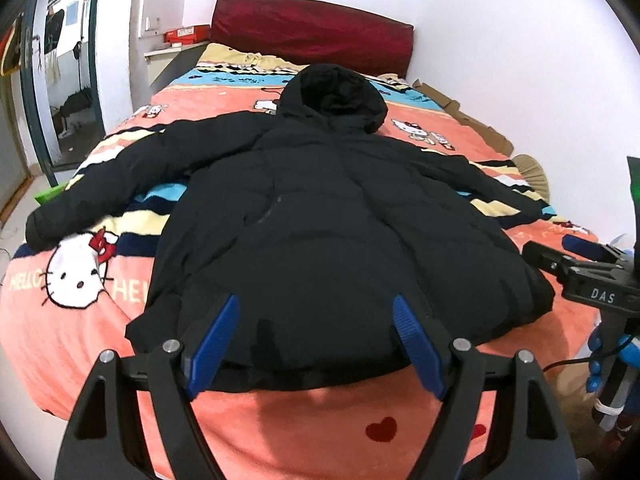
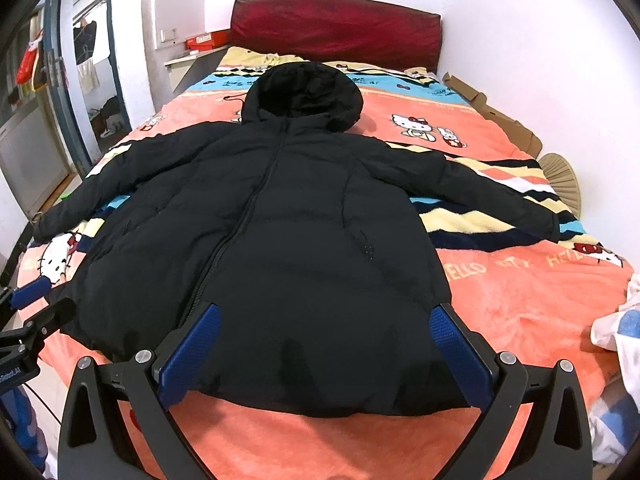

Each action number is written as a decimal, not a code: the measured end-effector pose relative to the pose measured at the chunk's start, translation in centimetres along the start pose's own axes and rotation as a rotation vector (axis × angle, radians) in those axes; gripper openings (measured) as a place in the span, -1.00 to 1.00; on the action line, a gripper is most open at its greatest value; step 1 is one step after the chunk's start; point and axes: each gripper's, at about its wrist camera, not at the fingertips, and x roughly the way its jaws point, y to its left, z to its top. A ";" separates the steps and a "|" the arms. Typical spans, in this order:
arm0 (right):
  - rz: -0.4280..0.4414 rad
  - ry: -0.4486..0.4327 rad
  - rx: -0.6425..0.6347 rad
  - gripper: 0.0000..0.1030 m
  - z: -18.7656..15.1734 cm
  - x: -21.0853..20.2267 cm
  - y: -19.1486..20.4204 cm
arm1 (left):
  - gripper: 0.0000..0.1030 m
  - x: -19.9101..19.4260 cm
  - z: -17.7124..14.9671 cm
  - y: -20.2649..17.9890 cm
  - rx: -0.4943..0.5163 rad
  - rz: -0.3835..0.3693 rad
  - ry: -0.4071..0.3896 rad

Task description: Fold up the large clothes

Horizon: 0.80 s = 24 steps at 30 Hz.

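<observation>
Plainly, nothing is held yet: the black hooded jacket (image 2: 256, 216) lies spread front-up on the bed (image 2: 520, 304), hood (image 2: 304, 92) toward the far red headboard (image 2: 336, 34), hem at the near edge, zipper closed down the middle. The left sleeve (image 1: 104, 184) reaches out toward the left edge of the bed, and the right sleeve (image 2: 492, 196) runs toward the right, its cuff near a tan fan-shaped object (image 2: 560, 178) by the wall.

The left gripper (image 1: 316, 344) hangs over the near hem with its blue fingers spread wide and nothing between them. The right gripper (image 2: 332, 352) does the same, jaws wide apart, just above the hem.

Several things could go wrong from here, as I judge it. The jacket looks thick and puffy, so a shallow pinch may catch only the slick outer shell and slip off once the weight comes on. Padding also tends to spring back, so a fold laid without pressing could reopen. The hem sits close to the near edge of the bed; pulling toward the person might drag the whole garment off the fleece blanket (image 1: 80, 320). The left cuff lies at the left edge and could slide off the bed when the body moves. Lifting the two sides unevenly would probably twist the fold line away from the zipper.
</observation>
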 end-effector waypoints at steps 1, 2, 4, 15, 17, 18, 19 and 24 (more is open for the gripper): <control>-0.001 0.001 -0.003 0.99 0.0 0.0 0.1 | 0.52 -0.1 0.0 0.3 -0.007 -0.004 0.000; -0.003 0.000 -0.006 0.99 0.1 -0.1 0.3 | 0.52 -0.3 -0.1 0.8 -0.021 -0.011 0.000; 0.000 -0.004 -0.009 0.99 0.2 -0.2 0.6 | 0.52 -0.5 -0.1 1.7 -0.041 -0.002 0.001; 0.019 -0.014 -0.029 0.99 1.8 0.4 0.9 | 0.52 -1.6 -0.4 9.0 -0.177 0.117 -0.002; 0.016 -0.013 -0.026 0.99 2.0 0.7 0.8 | 0.52 -1.5 -0.3 10.6 -0.197 0.151 -0.005; 0.016 -0.012 -0.022 0.99 2.2 1.0 0.6 | 0.52 -1.5 -0.3 11.2 -0.207 0.161 -0.005; 0.017 -0.011 -0.019 0.99 2.3 1.2 0.5 | 0.52 -1.4 -0.1 12.0 -0.219 0.172 -0.005; 0.019 0.004 -0.003 0.99 3.0 3.0 -0.1 | 0.52 -0.7 1.0 17.1 -0.291 0.235 -0.011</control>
